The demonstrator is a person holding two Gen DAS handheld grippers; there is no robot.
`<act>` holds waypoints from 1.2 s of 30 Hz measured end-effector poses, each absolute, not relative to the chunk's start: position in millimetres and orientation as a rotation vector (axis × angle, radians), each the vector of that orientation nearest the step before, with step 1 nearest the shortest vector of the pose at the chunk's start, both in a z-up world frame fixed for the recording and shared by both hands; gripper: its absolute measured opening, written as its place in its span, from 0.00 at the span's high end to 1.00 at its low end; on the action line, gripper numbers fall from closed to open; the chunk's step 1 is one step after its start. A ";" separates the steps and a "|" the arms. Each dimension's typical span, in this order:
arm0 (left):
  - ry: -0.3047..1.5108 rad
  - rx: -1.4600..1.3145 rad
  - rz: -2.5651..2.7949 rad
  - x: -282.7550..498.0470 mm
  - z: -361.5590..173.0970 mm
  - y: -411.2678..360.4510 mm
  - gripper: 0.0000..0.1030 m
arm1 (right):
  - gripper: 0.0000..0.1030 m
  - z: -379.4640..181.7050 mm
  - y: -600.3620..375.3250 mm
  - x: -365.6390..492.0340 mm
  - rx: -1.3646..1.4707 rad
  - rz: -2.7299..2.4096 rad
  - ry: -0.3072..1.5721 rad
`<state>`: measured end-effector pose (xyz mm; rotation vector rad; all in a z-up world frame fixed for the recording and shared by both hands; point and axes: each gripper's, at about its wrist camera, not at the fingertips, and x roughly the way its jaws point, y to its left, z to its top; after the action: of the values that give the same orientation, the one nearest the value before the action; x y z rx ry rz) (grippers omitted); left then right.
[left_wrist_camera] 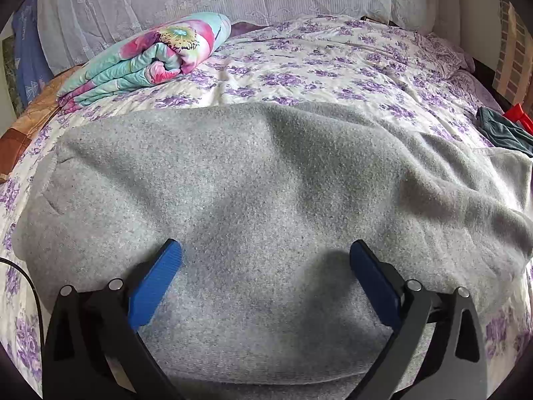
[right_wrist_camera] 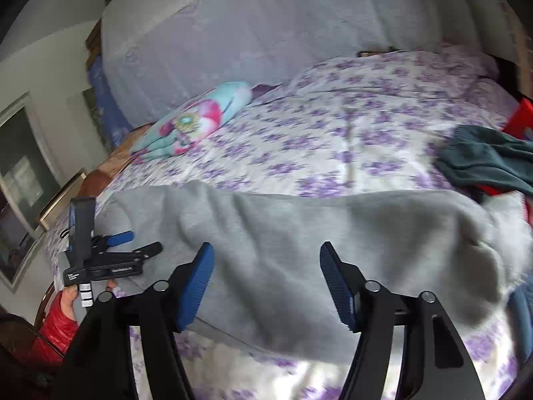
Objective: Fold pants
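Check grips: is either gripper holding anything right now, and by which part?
Nothing held. Left gripper and right gripper are both open above the grey pants, fingers apart.

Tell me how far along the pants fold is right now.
Done so far: the grey pants lie spread across the floral bedsheet, possibly doubled lengthwise, though I cannot confirm that. In hand: nothing; the left gripper and right gripper both hover open over the fabric. Left: gripping an end and folding the long strip across itself, since it lies at full length.
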<state>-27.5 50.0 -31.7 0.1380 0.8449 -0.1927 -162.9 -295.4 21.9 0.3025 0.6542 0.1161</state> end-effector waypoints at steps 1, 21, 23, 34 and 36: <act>0.845 0.142 -0.189 -28.0 -31.6 49.1 0.04 | 0.32 19.0 -316.9 -176.5 0.343 0.061 0.655; 0.859 0.144 -0.416 -46.8 3.4 -72.1 0.05 | 0.74 -35.2 -424.9 -171.5 0.729 -0.104 0.532; 0.882 0.207 -0.348 -44.4 -14.9 -87.2 0.04 | 0.74 -40.2 -427.1 -173.2 0.732 -0.104 0.526; 0.822 0.255 -0.207 -64.2 -13.9 -35.7 0.04 | 0.74 -39.9 -428.8 -180.8 0.726 -0.103 0.502; 0.780 0.260 -0.117 -70.7 -7.7 2.2 0.04 | 0.75 -35.7 -423.8 -182.8 0.696 -0.119 0.499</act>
<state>-70.7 2.2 -7.7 0.2598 0.7805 -0.1168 -182.8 -423.8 -35.7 0.6964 0.4989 -0.1190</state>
